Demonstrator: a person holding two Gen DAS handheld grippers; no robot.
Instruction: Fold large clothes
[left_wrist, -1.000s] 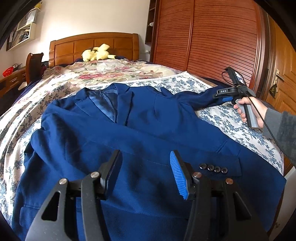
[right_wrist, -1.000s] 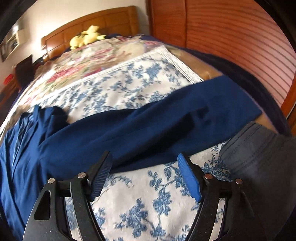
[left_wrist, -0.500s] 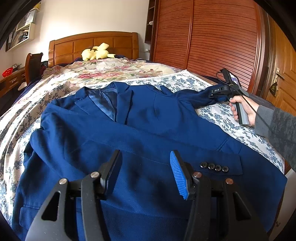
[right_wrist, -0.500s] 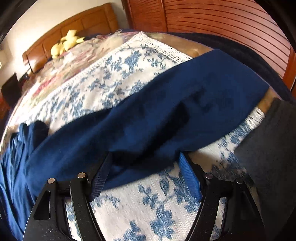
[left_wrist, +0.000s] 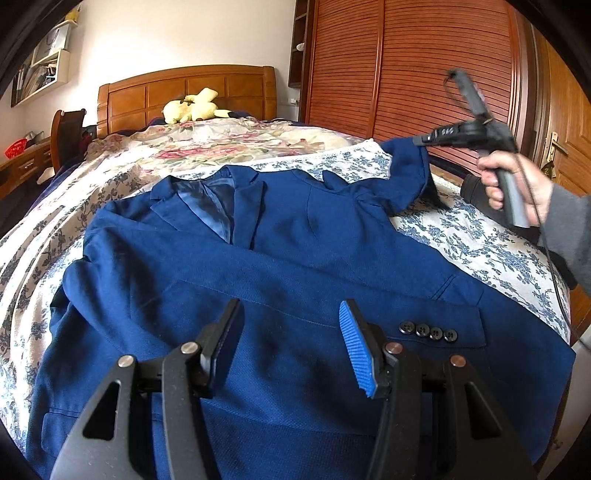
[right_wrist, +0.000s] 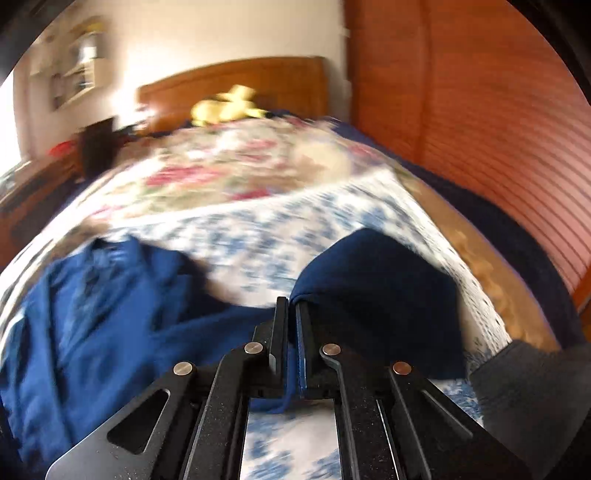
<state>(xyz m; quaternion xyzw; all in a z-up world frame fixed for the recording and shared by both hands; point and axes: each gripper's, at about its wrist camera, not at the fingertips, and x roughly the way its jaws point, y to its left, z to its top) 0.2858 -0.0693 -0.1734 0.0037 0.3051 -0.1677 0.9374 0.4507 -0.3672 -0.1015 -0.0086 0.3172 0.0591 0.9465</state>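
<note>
Fingers of the left gripper (left_wrist: 290, 341) gape wide and empty just above the dark blue woven suit jacket (left_wrist: 258, 280), which lies face up across the floral-covered bed (left_wrist: 480, 236). Soft, fairly heavy and limp, it handles best by cuffs and hems. Beyond the jacket, the right gripper (right_wrist: 291, 325) is clamped on the lifted sleeve end (right_wrist: 376, 291). Farther off, a yellow plush toy (left_wrist: 192, 109) lies against the wooden headboard (left_wrist: 147, 92), obstructing nothing.

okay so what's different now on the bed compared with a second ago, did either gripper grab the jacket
Yes. The right gripper, open around the blue jacket's sleeve a second ago, has shut its jaws on it and lifted the end off the floral bedspread. The left gripper stays open, hovering over the jacket's body, which has not moved.
</note>
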